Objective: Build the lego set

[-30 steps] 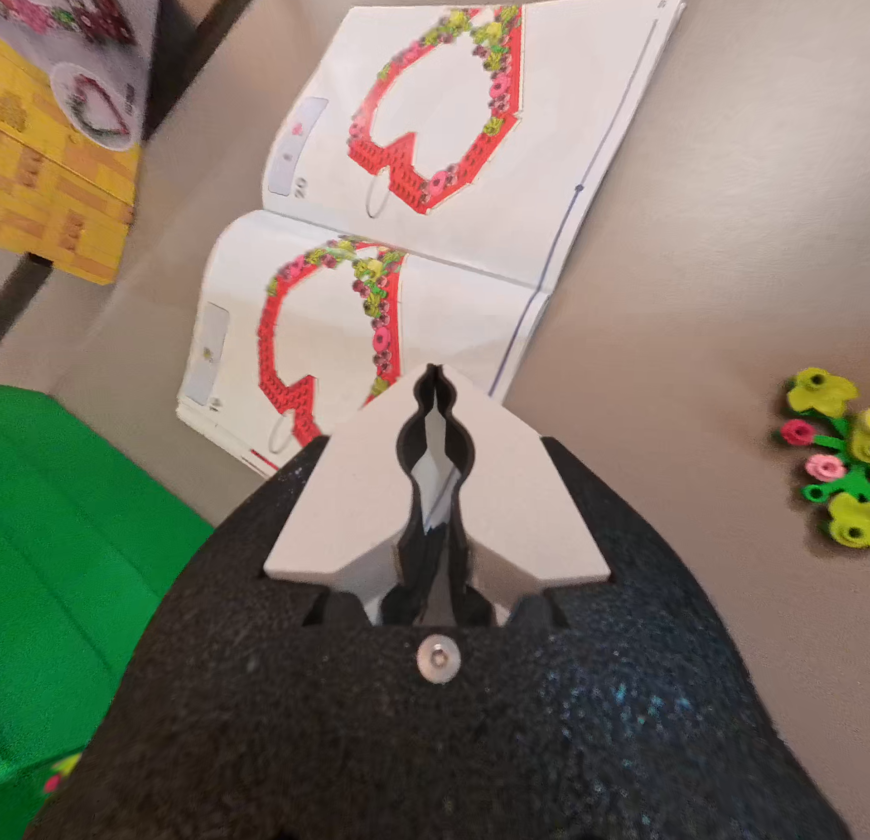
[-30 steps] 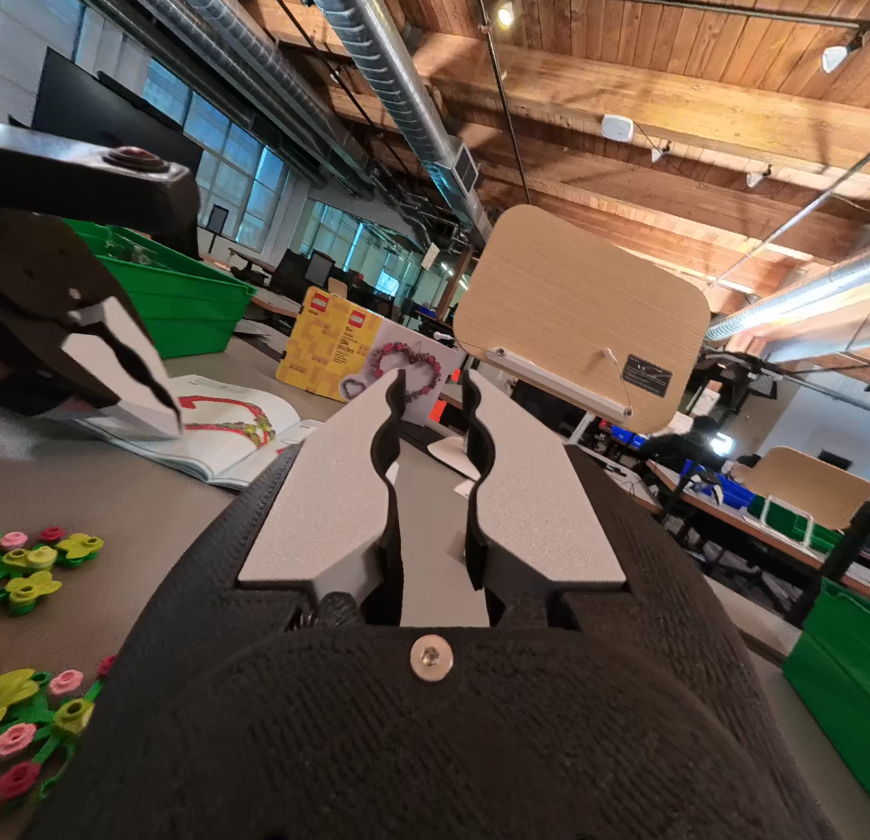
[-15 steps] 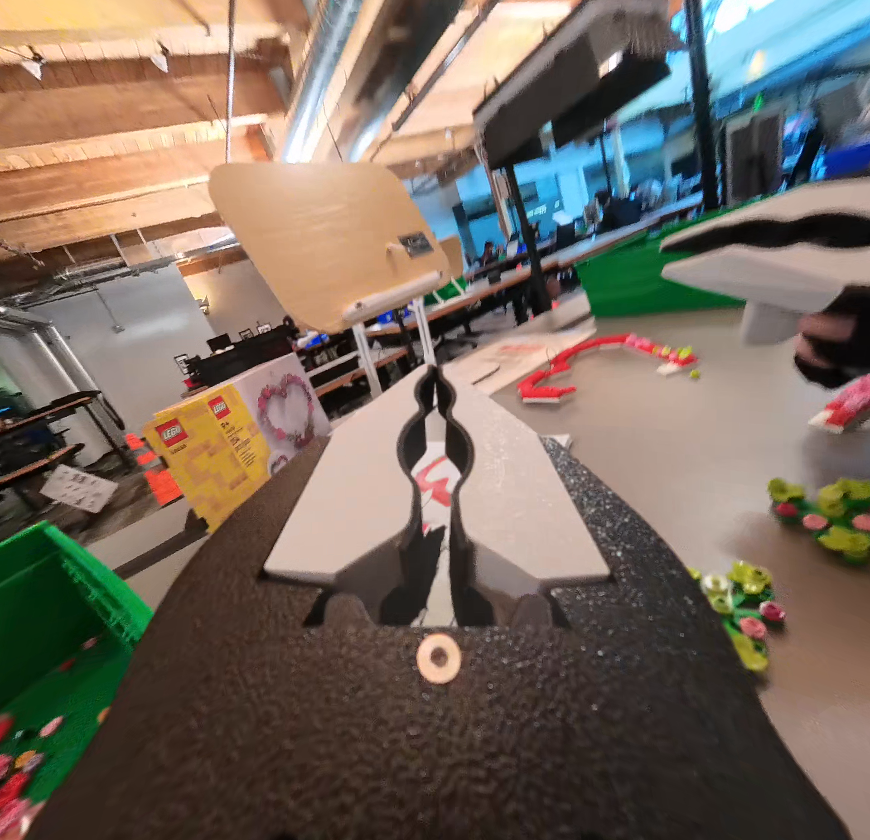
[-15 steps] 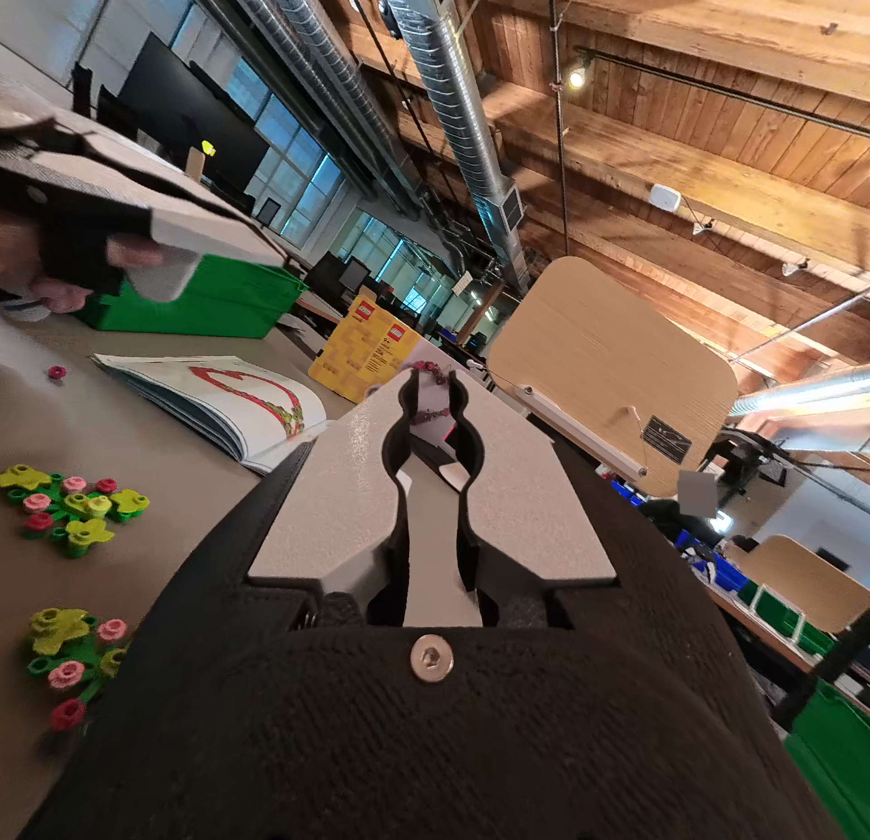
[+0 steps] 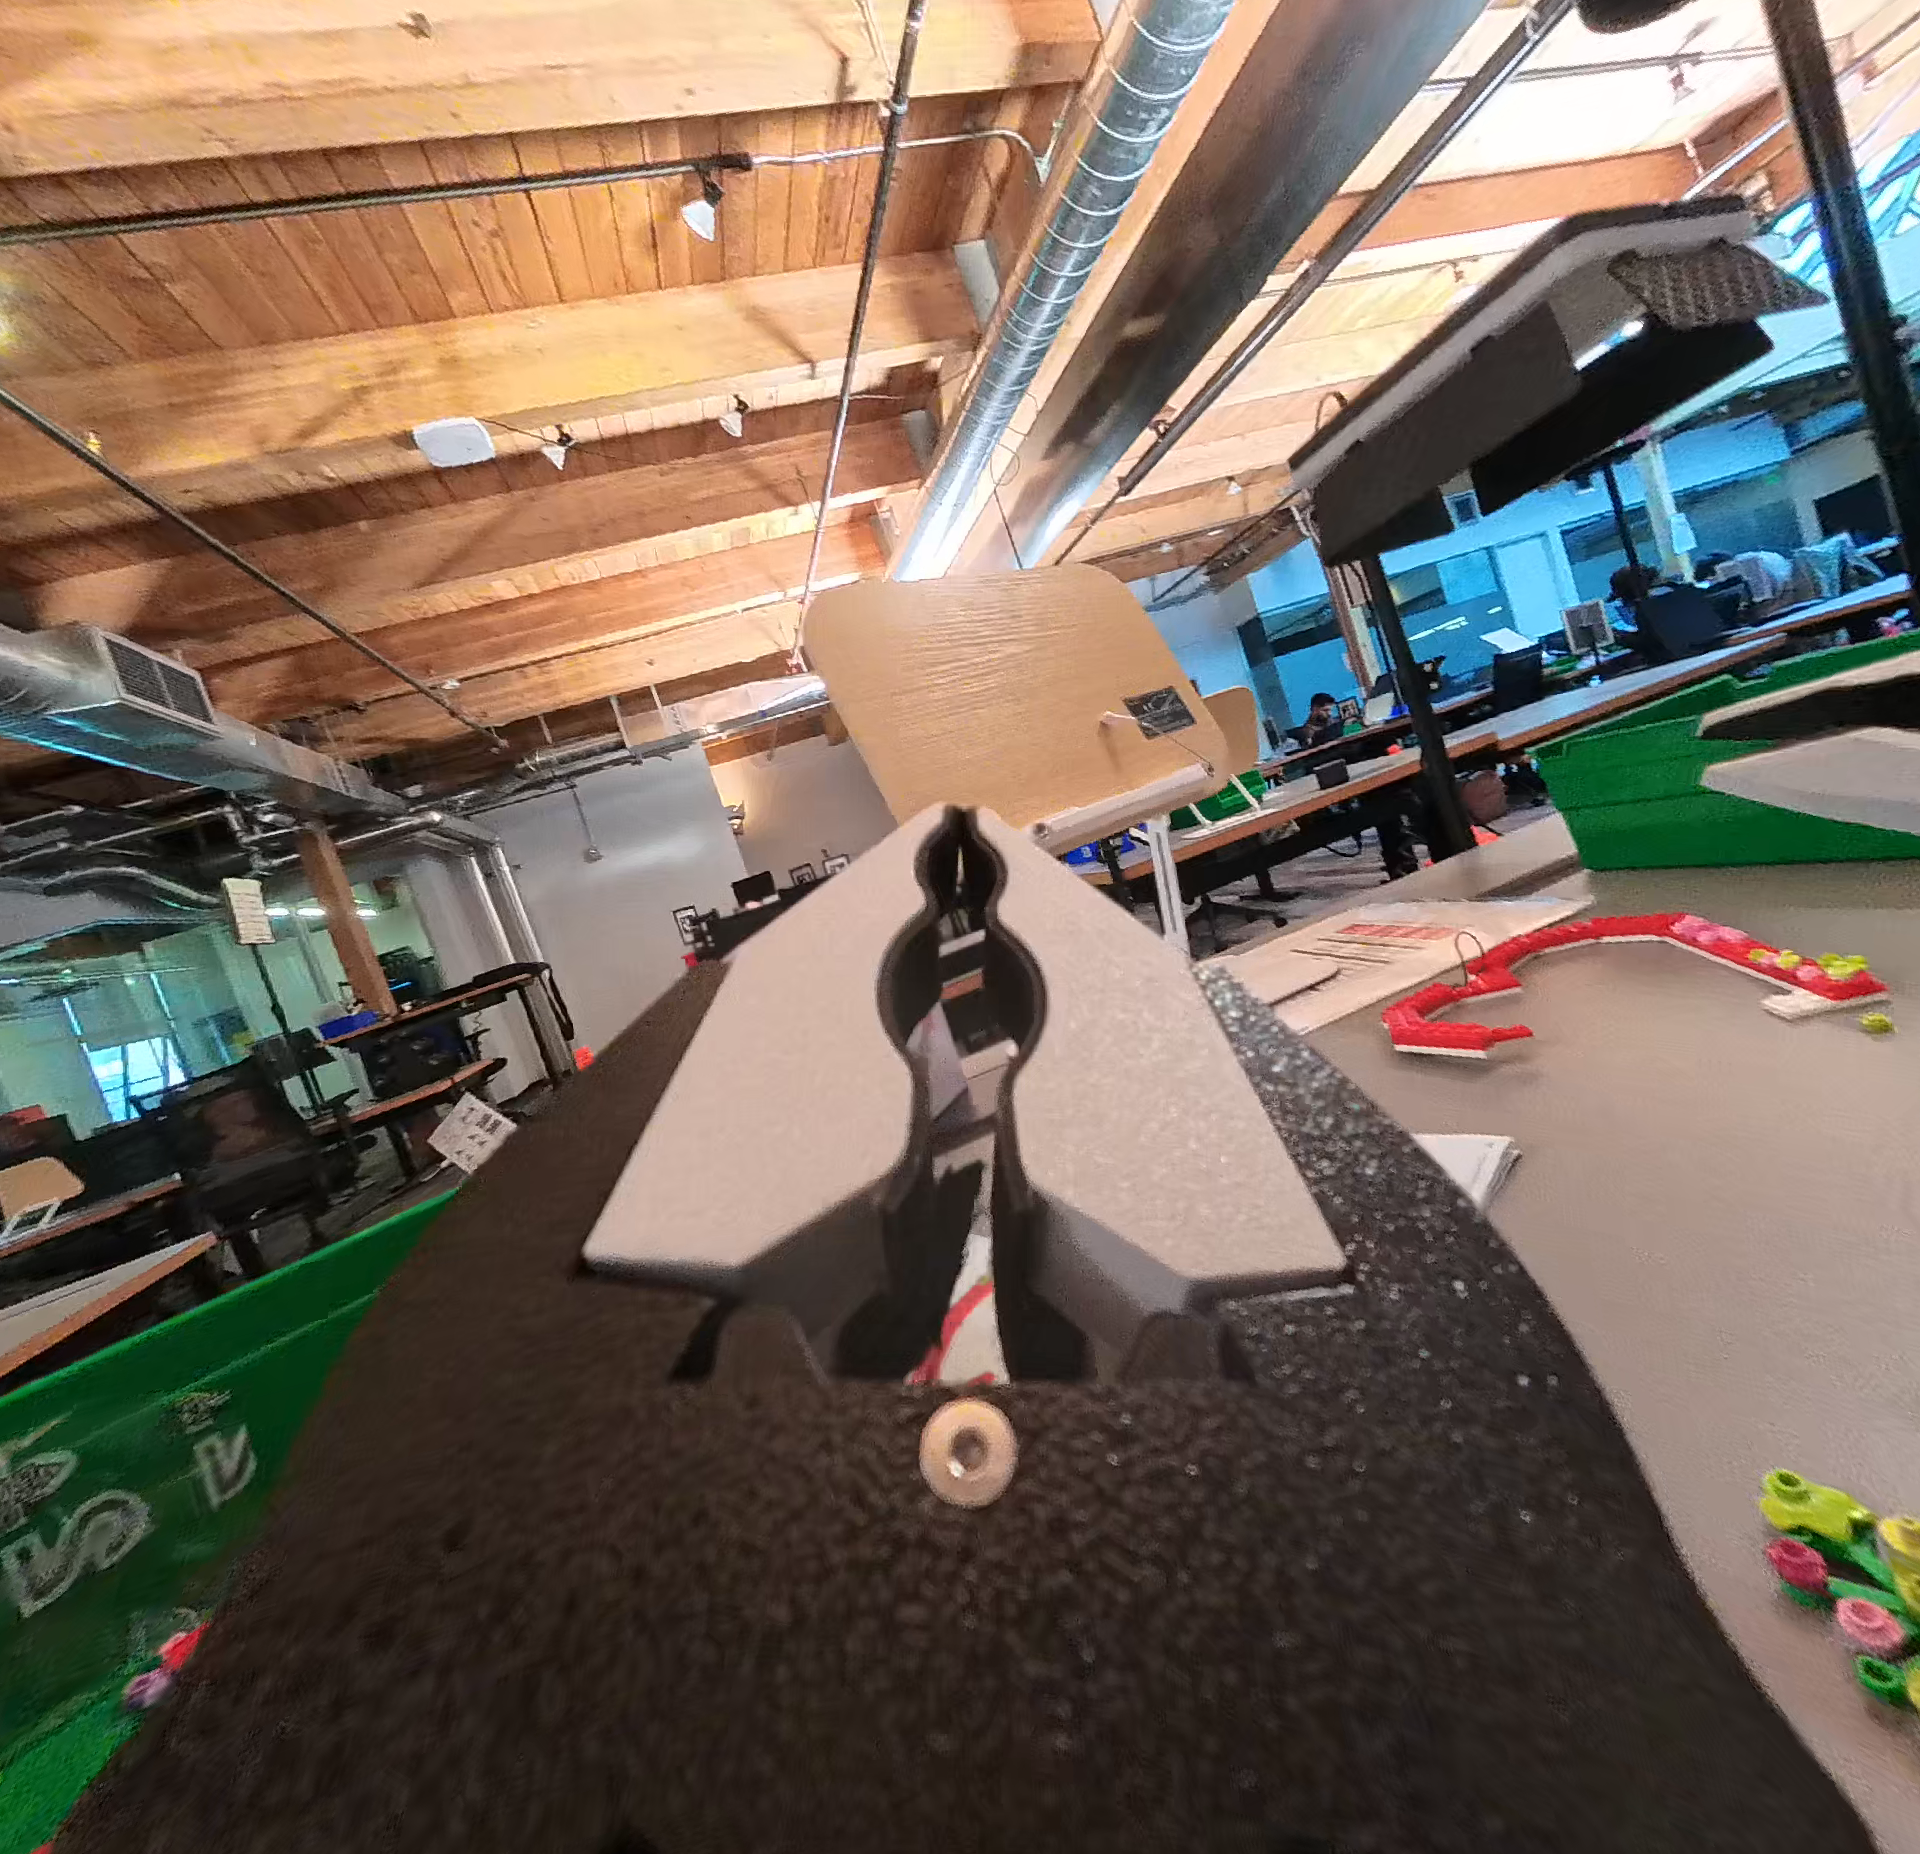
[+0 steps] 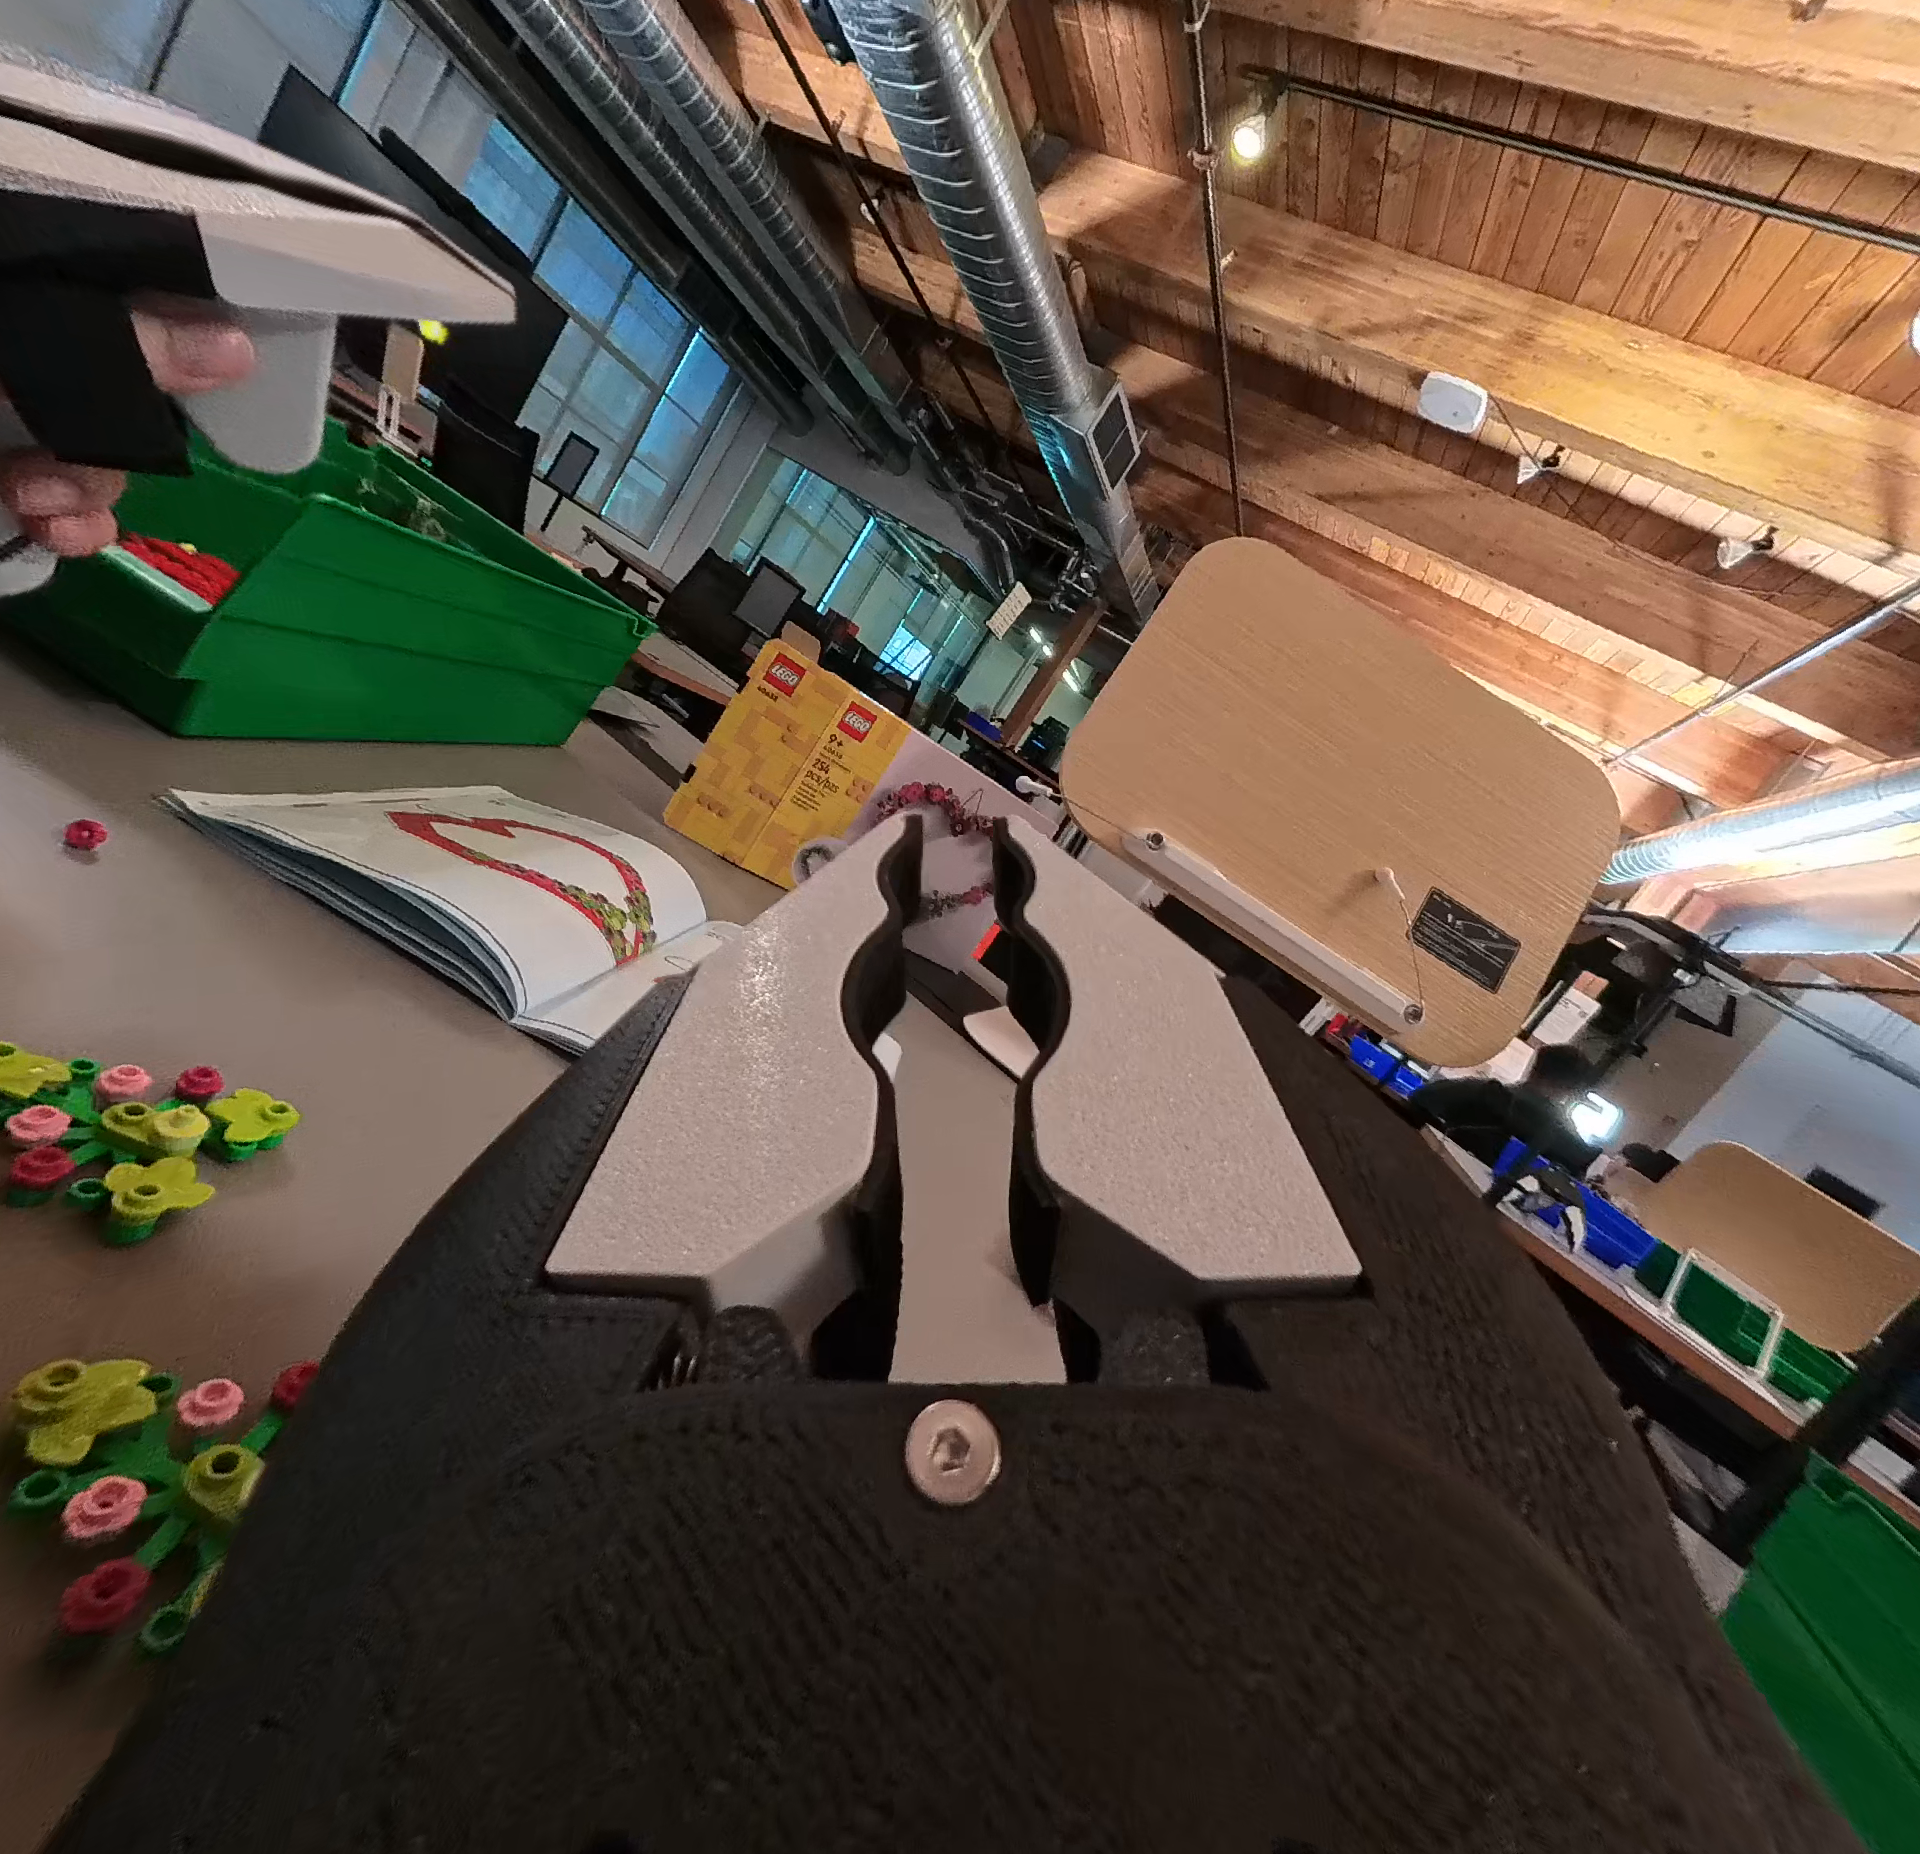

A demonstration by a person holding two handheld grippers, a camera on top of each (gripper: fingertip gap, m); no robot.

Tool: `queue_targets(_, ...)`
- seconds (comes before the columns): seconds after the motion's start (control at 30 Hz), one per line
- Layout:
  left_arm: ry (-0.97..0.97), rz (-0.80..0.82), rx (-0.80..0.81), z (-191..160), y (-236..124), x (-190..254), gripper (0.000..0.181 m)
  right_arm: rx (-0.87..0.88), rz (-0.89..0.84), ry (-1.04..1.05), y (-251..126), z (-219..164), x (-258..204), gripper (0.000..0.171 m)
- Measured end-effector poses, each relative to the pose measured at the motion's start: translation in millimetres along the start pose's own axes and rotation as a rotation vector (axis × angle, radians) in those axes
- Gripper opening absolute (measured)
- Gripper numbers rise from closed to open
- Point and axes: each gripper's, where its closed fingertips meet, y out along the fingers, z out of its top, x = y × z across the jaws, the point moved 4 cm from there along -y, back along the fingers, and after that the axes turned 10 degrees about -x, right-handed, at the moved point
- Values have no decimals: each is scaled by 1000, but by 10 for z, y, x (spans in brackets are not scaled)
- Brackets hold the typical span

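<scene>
A red heart-shaped lego frame (image 5: 1621, 973) lies flat on the grey table (image 5: 1662, 1181), flowers already dotting its far arm, with a single small yellow-green piece (image 5: 1875, 1022) loose just beside that end. Bare tabletop stretches between the frame and a cluster of yellow, pink and green lego flowers (image 5: 1849, 1565) near the table's right edge in the left wrist view. In the right wrist view two such clusters sit apart on the table — one farther off (image 6: 135, 1139), one closer (image 6: 125, 1472) at the picture's lower left — and a lone pink flower stud (image 6: 84, 834) rests well apart from both, toward the green bin (image 6: 395, 651).

The open instruction booklet (image 6: 447, 890) lies between the flowers and the yellow lego box (image 6: 790, 765), which stands at the table's far edge. A wooden book stand (image 6: 1330, 796) rises beyond it.

The left gripper (image 5: 961, 828) is raised clear of the table and pointed across the room, its grey fingers (image 5: 790, 1098) pressed tip to tip with nothing between them. The right gripper (image 6: 956, 838) is also lifted and empty, its fingers (image 6: 1174, 1129) parted by a narrow gap. A second green bin (image 5: 208, 1472) sits at the left gripper's lower left.
</scene>
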Motion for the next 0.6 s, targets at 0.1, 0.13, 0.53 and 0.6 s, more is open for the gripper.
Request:
queue_targets(0.1,-48,-22,27,61,-25,-37,6,17,14,41,2,42,-4,17)
queue_targets(0.13,-67,-44,24,72,-17,-30,12,23,39,76,11,61,-16,20)
queue_targets(0.53,-201,-122,-280,158,304,264,71,10,438,407,114,875,-520,65)
queue_targets(0.6,-177,-115,-356,117,383,313,77,13,460,439,94,1065,-557,74)
